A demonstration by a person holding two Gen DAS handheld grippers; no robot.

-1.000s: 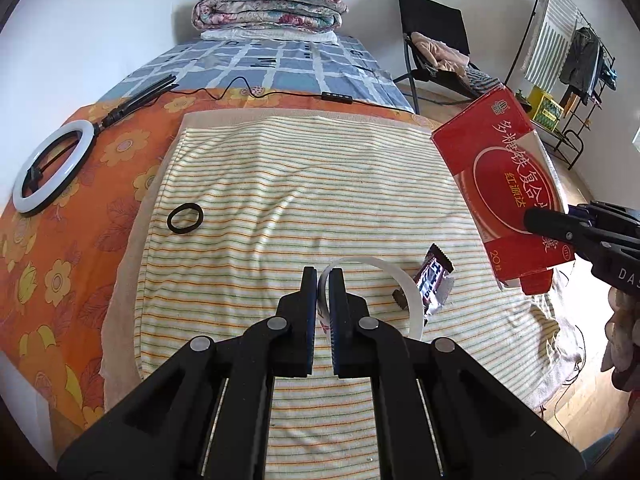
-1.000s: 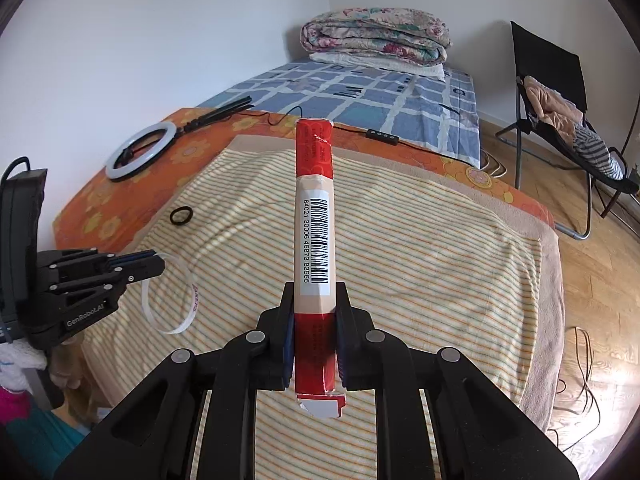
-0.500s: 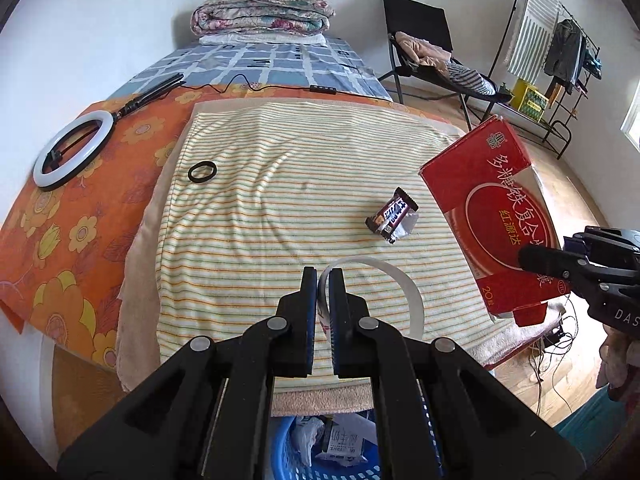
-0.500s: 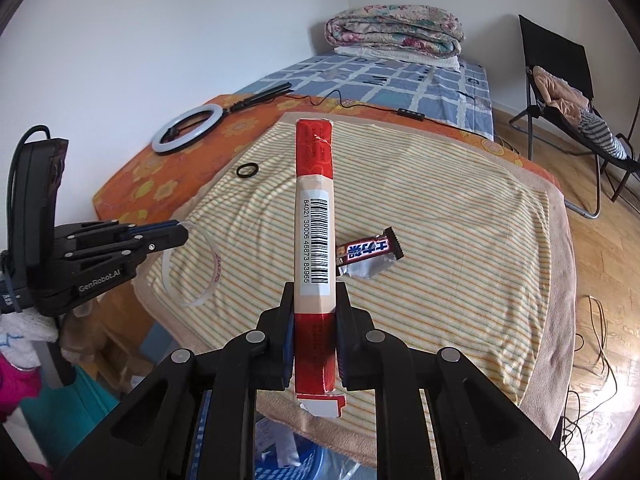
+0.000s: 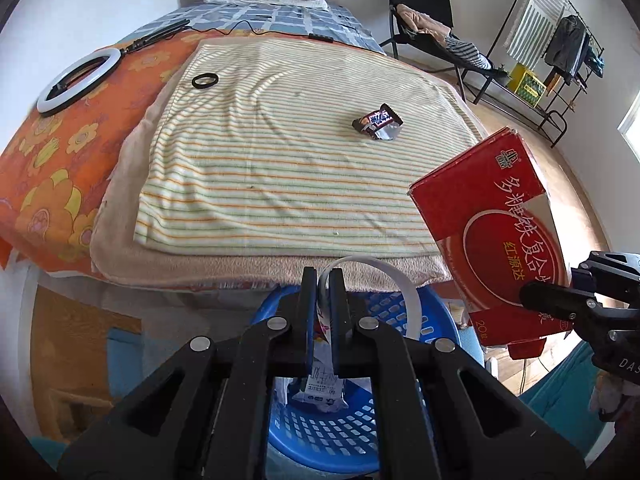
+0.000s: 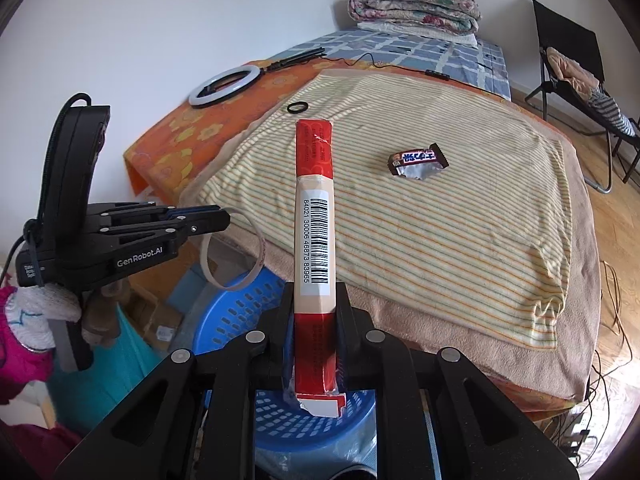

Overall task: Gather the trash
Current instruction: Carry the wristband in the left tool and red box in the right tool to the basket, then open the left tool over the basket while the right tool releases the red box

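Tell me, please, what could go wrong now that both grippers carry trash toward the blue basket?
The red box is long and clamped near one end by the right gripper, so on release it could tip over the blue basket's rim. The thin tape ring pinched in the left gripper may cling to a pad instead of dropping. The candy wrapper on the striped blanket could be forgotten.

The left tool (image 5: 322, 276) pinches a white plastic ring (image 5: 400, 280) above a blue basket (image 5: 360, 428) holding wrappers, just off the bed's edge. At the right, the right tool (image 5: 532, 296) clamps a red box (image 5: 496, 232). A candy wrapper (image 5: 378, 122) lies on the striped blanket (image 5: 280, 160).
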